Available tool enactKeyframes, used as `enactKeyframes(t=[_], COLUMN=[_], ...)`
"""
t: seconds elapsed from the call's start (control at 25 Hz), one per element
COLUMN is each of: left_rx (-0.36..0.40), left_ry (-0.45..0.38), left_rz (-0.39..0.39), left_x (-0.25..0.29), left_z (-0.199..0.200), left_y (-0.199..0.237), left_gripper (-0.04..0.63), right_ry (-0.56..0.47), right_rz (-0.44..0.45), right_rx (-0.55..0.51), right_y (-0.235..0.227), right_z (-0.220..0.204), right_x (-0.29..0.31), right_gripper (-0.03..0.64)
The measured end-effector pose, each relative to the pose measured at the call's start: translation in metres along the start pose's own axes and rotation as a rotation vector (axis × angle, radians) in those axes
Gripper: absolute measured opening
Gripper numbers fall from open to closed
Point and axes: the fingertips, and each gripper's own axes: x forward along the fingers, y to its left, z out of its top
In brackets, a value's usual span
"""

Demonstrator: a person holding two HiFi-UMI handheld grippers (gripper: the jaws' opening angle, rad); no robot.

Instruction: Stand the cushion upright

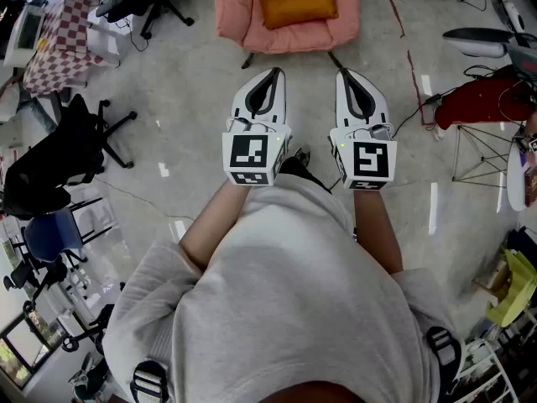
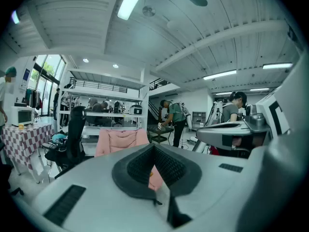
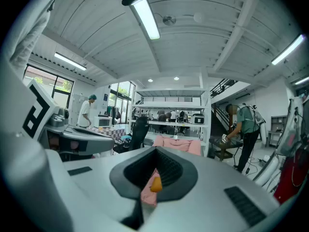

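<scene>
I hold the white left gripper (image 1: pixel 270 78) and the white right gripper (image 1: pixel 348 78) side by side, each with jaws pressed together and empty. Both aim at the pink upholstered armchair (image 1: pixel 231 15) well ahead, presumably ready to approach. The orange rectangular fabric cushion (image 1: pixel 299 5) lies on its seat. No writing is legible, only square markers.

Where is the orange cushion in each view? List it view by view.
Head view: cushion top centre, lying on the pink armchair.
Left gripper view: not clearly visible; only the pink armchair shows past the jaws.
Right gripper view: orange patch low centre, through the jaws' notch.
Shared landmark: the pink armchair.
</scene>
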Motion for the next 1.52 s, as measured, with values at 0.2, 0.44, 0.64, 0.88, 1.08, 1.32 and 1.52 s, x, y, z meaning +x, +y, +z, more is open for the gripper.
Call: enactKeyframes(t=[0.2, 0.44, 0.64, 0.88, 1.08, 1.32, 1.52], left_rx=[0.001, -0.025, -0.052, -0.099, -0.128, -0.166, -0.19], left_ry=[0.027, 0.082, 0.099, 0.127, 0.161, 0.192, 0.217], left_rz=[-0.002, -0.006, -0.04, -0.066, -0.114, -0.139, -0.146], left_x=[-0.001, 0.009, 0.036, 0.089, 0.125, 0.154, 0.175], left_z=[-0.004, -0.023, -0.033, -0.036, -0.034, -0.046, -0.06], left_y=[0.005, 0.018, 0.018, 0.059, 0.099, 0.162, 0.211], left_gripper=[0.014, 0.014, 0.014, 0.014, 0.014, 0.014, 0.014], right_ry=[0.028, 0.07, 0.117, 0.191, 0.258, 0.34, 0.427], right_rz=[-0.003, 0.0, -0.005, 0.024, 0.1, 0.113, 0.117], right_rx=[0.027, 0.003, -0.005, -0.058, -0.135, -0.202, -0.386], right_y=[0.0, 0.008, -0.004, -0.005, 0.014, 0.029, 0.029], right_z=[-0.009, -0.024, -0.035, -0.037, -0.031, -0.031, -0.03], right_x=[0.006, 0.016, 0.031, 0.095, 0.156, 0.216, 0.255], right_gripper=[0.008, 0.008, 0.008, 0.009, 0.009, 0.009, 0.009])
